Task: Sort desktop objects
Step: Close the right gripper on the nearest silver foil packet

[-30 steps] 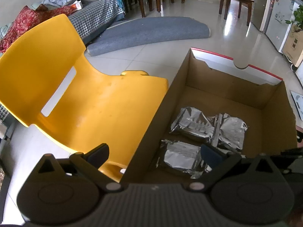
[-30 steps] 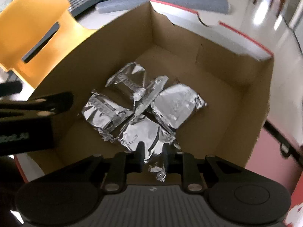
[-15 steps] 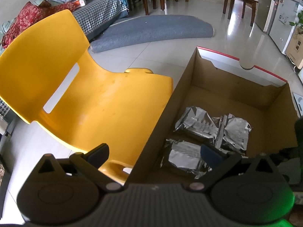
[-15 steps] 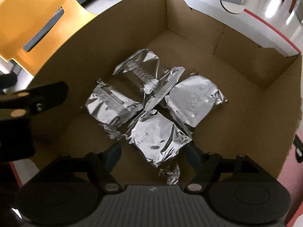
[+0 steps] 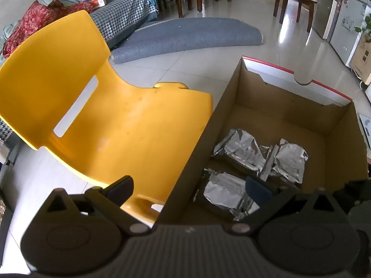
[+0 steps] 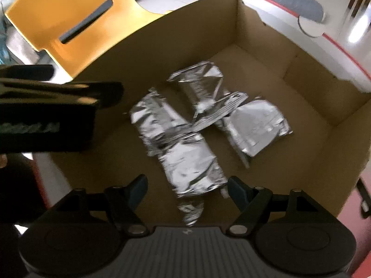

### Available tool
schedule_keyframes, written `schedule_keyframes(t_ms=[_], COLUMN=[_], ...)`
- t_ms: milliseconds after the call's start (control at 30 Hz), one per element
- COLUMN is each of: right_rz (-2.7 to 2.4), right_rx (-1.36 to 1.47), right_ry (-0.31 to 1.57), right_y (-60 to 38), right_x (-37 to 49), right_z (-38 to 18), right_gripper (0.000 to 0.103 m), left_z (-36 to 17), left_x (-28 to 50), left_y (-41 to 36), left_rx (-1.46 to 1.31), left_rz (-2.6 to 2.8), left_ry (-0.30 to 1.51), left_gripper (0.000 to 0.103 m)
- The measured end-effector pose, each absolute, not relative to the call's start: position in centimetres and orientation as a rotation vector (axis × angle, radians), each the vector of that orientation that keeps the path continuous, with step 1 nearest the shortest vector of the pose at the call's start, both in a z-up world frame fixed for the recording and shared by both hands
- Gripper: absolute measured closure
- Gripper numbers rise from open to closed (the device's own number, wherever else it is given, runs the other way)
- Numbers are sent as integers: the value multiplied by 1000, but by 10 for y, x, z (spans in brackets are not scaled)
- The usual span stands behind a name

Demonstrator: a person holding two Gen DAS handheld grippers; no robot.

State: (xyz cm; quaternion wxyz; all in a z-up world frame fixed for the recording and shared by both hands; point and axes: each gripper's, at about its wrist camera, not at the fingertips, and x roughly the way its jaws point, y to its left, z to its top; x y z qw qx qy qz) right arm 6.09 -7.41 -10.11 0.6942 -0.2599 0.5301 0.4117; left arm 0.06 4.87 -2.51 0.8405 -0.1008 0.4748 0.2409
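Note:
An open cardboard box (image 6: 320, 171) holds several silver foil packets (image 6: 190, 157). In the left wrist view the box (image 5: 208, 143) sits to the right, with packets (image 5: 245, 153) on its floor. My right gripper (image 6: 187, 190) is open and empty, just above the nearest packet inside the box. My left gripper (image 5: 190, 187) is open and empty, straddling the box's left wall. It also shows in the right wrist view (image 6: 69, 97) at the left edge.
A yellow plastic chair (image 5: 104, 125) stands close against the box's left side. A grey mat (image 5: 185, 37) lies on the tiled floor beyond. Wooden chairs (image 5: 292, 2) and a sofa (image 5: 116, 20) stand at the back.
My right gripper opened and let go of the foil packet, which now lies in the box. The gripper then drew back slightly. My left gripper rose a little.

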Motion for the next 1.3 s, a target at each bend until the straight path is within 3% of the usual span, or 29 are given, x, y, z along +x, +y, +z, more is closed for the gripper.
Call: schedule_keyframes(t_ms=[567,633,1300], right_rz=[919,921,889], right_rx=[-768,-784,-790], right_ry=[1150,1161,1197], right_y=[-52,-52,-61], right_x=[60,59,58], right_z=[-120,-123,-125], right_gripper=[27,38,41], left_z=[-34,-34,-36], left_x=[3,3,3], left_y=[53,53,54], left_rx=[-201,-202,-186], left_rz=[545,548,551], left_ry=[1033,1032,1039], left_gripper=[0,0,0])
